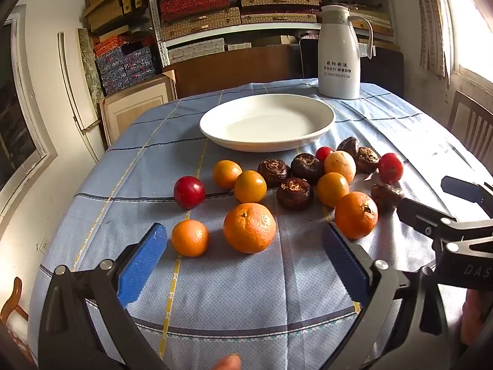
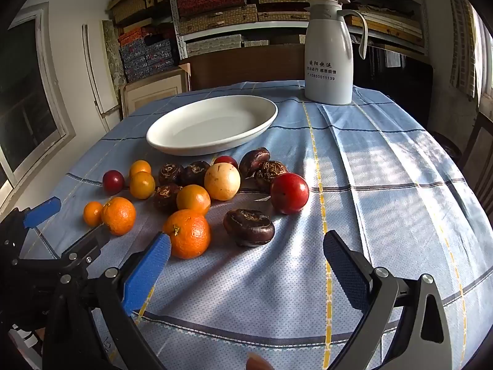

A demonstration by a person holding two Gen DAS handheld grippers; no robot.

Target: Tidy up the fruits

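Observation:
Loose fruit lies on the blue checked tablecloth in front of an empty white oval plate, which also shows in the right wrist view. There are tangerines, small oranges, red plums and dark water chestnuts. My left gripper is open, hovering just short of the big tangerine. My right gripper is open and empty, close to a water chestnut and a tangerine. A red fruit lies beyond.
A white thermos jug stands at the table's far side behind the plate. Shelves of boxes fill the back wall. A wooden chair stands at the right. The right gripper's body shows at the left view's right edge.

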